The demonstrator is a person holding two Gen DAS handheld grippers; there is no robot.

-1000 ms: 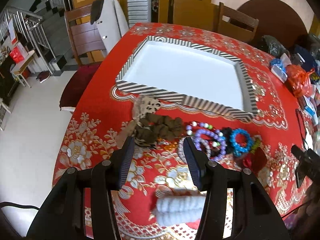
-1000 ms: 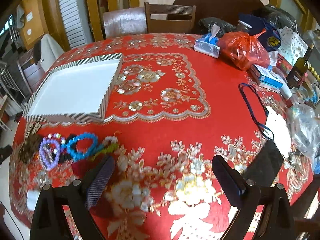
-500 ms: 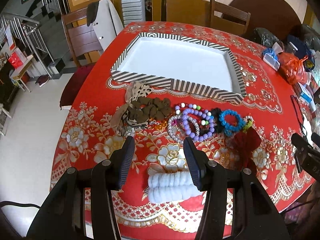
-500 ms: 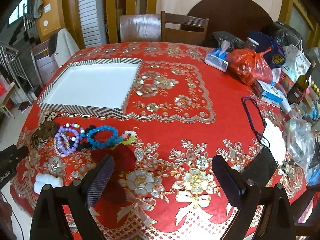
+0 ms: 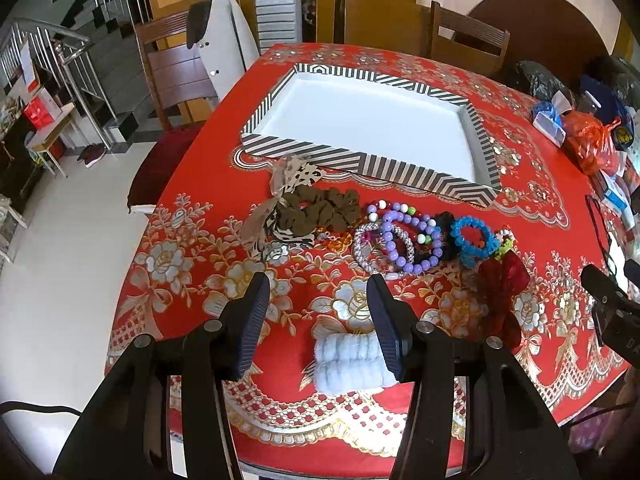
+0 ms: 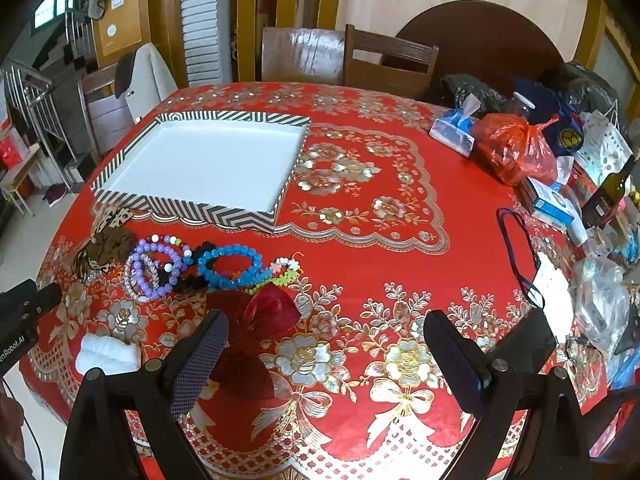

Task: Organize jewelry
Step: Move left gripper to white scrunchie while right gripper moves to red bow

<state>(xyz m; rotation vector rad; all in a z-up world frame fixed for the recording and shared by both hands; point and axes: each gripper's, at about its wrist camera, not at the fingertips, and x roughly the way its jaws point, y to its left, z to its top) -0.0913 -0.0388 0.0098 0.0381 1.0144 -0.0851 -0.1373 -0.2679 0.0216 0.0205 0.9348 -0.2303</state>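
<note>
Listing the contents of a round surface (image 6: pixel 400 264) under a red cloth with gold flowers.

Tray: striped tray (image 5: pixel 360 168) with a white floor, lying flat on the far left part of the cloth; nothing in it.

Jewelry row, just in front of the tray's near wall:
- brown scrunchie (image 5: pixel 320 212) at the left end, lying on a leopard-print ribbon (image 5: pixel 296 172) whose end touches the tray wall;
- purple bead bracelet (image 5: pixel 404 236), overlapping a pale sparkly bangle (image 5: pixel 364 252);
- black scrunchie (image 5: pixel 444 224), between the purple and blue pieces;
- blue bead bracelet (image 6: pixel 228 266), touching a small green-and-white beaded piece (image 6: pixel 284 272);
- dark red scrunchie (image 6: pixel 272 312), nearer the edge, just beside the blue bracelet.

Separate item: white fluffy band (image 5: pixel 348 364), near the cloth's front edge, apart from the row.

Clutter on the far right: orange plastic bag (image 6: pixel 516 148), tissue pack (image 6: pixel 454 132), dark bottle (image 6: pixel 608 196), blue strap (image 6: pixel 520 256).

Left gripper (image 5: pixel 318 320): fingers spread wide, nothing between them, held above the cloth between the row and the white band.

Right gripper (image 6: pixel 324 364): fingers spread very wide, empty, above the cloth; its left finger (image 6: pixel 200 360) overlaps the red scrunchie in view.
</note>
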